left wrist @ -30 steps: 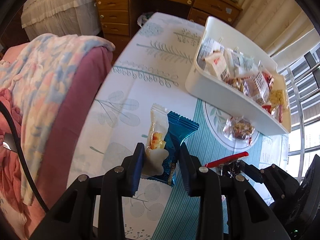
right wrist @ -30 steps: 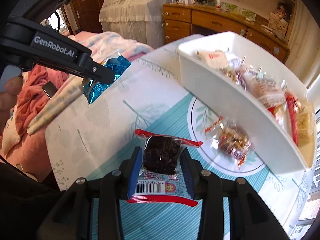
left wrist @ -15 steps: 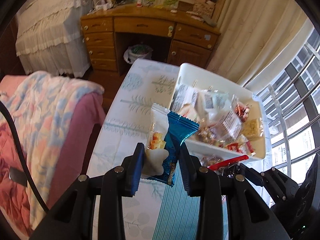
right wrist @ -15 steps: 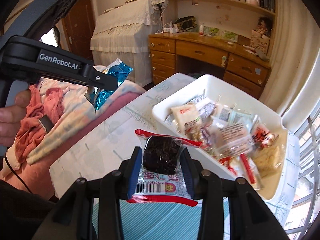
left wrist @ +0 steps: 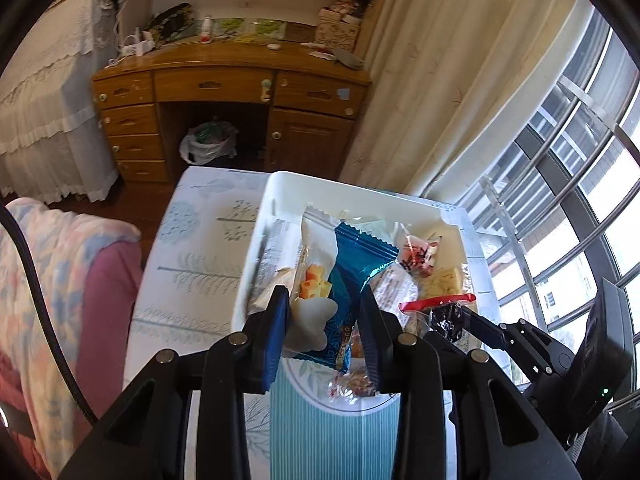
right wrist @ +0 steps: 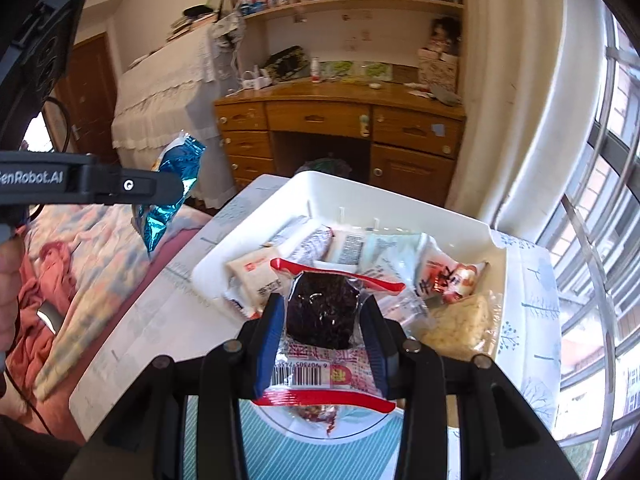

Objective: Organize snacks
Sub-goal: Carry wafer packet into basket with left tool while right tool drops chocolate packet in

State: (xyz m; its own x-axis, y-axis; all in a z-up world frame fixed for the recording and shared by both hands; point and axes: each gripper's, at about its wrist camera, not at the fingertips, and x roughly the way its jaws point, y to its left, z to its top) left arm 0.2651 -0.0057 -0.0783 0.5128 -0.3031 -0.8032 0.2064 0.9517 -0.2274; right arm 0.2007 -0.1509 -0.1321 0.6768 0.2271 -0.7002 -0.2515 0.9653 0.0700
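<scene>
Grippers first, nearest the eye. Left gripper [left wrist: 324,320] is clamped on two packets at once: a blue foil snack packet [left wrist: 352,280] and, against its left side, a clear-and-white plastic packet with orange cubes inside [left wrist: 310,276]. Both stand upright out of the jaws, held by their lower ends. Right gripper [right wrist: 320,320] is clenched on a clear red-edged packet holding a dark square cake [right wrist: 322,312], pads pressing the cake's two sides, barcode end hanging back toward the handle.

Landmark: the white rectangular plastic bin [right wrist: 400,200] on the leaf-patterned tablecloth [left wrist: 200,256]. All three held packets hang in the air on the near side of the bin, at or just over its near rim, not touching its load. On the cloth just short of the bin, below the jaws, lies one small clear-wrapped sweet [left wrist: 352,384], not yet gathered. Inside the bin, a loose heap of wrapped snacks, among them a pale rice-crisp square [right wrist: 460,324] at the right end.

Handling, as I judge it: all light, crinkly film. The foil is slick, and two packets in one pinch could slide against each other. The dark cake is soft and would squash under a harder squeeze. The sealed flat ends are the safer place to take hold.

Beyond the bin: a wooden desk with drawers [left wrist: 224,92], a cream curtain [left wrist: 460,92] to its right.
</scene>
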